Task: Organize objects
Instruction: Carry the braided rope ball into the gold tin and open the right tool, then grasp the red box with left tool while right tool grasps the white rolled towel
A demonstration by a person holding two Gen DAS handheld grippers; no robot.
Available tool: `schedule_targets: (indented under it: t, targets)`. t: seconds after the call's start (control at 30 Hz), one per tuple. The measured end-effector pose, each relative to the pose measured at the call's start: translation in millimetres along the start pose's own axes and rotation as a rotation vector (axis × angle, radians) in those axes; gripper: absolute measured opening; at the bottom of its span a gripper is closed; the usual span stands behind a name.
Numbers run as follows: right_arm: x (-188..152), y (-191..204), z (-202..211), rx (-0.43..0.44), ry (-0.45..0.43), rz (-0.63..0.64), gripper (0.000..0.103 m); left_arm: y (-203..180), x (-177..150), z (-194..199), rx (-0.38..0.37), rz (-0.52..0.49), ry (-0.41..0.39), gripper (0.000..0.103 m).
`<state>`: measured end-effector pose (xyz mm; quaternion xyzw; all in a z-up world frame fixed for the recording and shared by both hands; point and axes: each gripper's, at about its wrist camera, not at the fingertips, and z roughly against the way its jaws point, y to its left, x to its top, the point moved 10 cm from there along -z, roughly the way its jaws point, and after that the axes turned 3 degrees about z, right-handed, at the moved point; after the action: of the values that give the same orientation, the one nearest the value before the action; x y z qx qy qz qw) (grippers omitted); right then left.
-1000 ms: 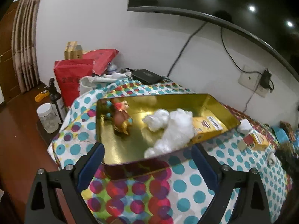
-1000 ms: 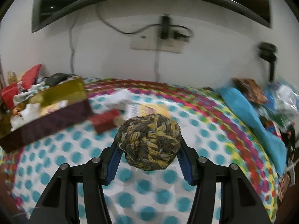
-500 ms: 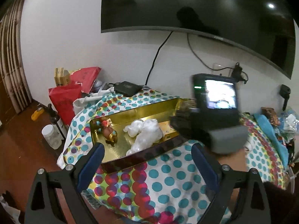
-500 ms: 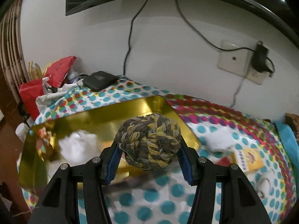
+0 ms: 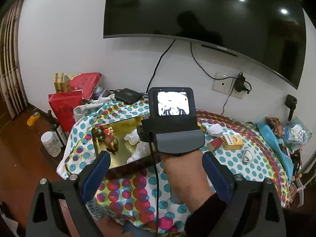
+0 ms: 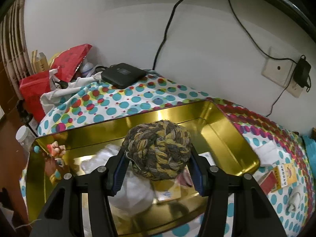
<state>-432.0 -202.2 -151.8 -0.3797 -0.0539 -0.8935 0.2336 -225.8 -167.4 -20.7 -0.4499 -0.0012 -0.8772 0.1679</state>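
My right gripper (image 6: 158, 169) is shut on a braided yellow-and-grey rope ball (image 6: 157, 149) and holds it over the gold tin box (image 6: 227, 136). The box holds white crumpled plastic (image 6: 130, 189), a small figurine (image 6: 56, 154) and a yellow card. In the left wrist view the gold box (image 5: 98, 136) lies on the polka-dot cloth, with the right hand and its device (image 5: 171, 118) above it. My left gripper (image 5: 156, 169) is open and empty, back from the box's near edge.
A yellow box (image 5: 232, 140), a red box (image 5: 215, 144) and white wads (image 5: 246, 156) lie on the cloth right of the tin. A black router (image 6: 123, 76) sits at the back. Red bags (image 5: 66, 106), a jar and a bottle stand at the left. Blue cloth and clutter lie at the far right.
My right gripper has carried the rope ball left, from over the cloth to over the gold box. My left gripper has pulled back and up, and the right hand has come into its view.
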Motion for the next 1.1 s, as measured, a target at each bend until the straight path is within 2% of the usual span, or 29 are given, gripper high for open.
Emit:
schedule_targets:
  t: [0.1,0.13,0.17,0.2,0.23,0.3,0.37,0.43,0.6,0.8,0.97,1.1]
  targets:
    - [1.6,7.5,-1.8,0.024,0.006,-0.002,0.056,2.9,1.9,0.9,-0.001,0.014,-0.006,0.096]
    - [3.2,8.5,-0.2,0.018,0.0,0.006,0.06,3.0,1.3,0.9,-0.001,0.013,-0.005,0.096]
    - [5.8,8.3,3.5,-0.002,-0.016,0.015,0.075,2.0,0.6,0.5,-0.004,0.012,-0.004,0.096]
    - [9.9,7.1,9.4,-0.034,-0.041,0.026,0.1,1.8,-0.2,0.2,-0.006,0.011,-0.003,0.096]
    - [14.0,5.7,15.1,-0.06,-0.068,0.034,0.103,0.2,-1.5,-0.5,-0.009,0.008,0.001,0.096]
    - [21.6,4.8,26.7,-0.074,-0.123,0.046,0.103,-4.3,-3.8,-1.8,-0.015,0.002,0.008,0.096]
    - [23.2,4.7,29.4,-0.044,-0.11,0.036,0.103,-9.7,-6.0,-1.5,-0.022,-0.011,0.01,0.096]
    - [22.3,-2.8,32.4,-0.058,-0.106,0.029,0.103,-15.3,-6.8,0.5,-0.033,-0.021,0.0,0.096]
    - [6.3,-49.8,40.9,-0.115,-0.115,0.004,0.103,-32.2,-13.3,0.8,-0.059,-0.046,-0.012,0.096]
    - [-38.7,-150.7,47.9,-0.206,-0.074,-0.097,0.103,-61.7,-40.7,-18.6,-0.078,-0.134,0.005,0.096]
    - [-92.4,-242.9,61.9,-0.279,-0.043,-0.207,0.103,-74.0,-60.9,-42.8,-0.095,-0.17,0.019,0.096]
    - [-142.0,-311.2,75.8,-0.322,-0.014,-0.322,0.103,-88.2,-80.9,-68.1,-0.178,-0.158,0.057,0.096]
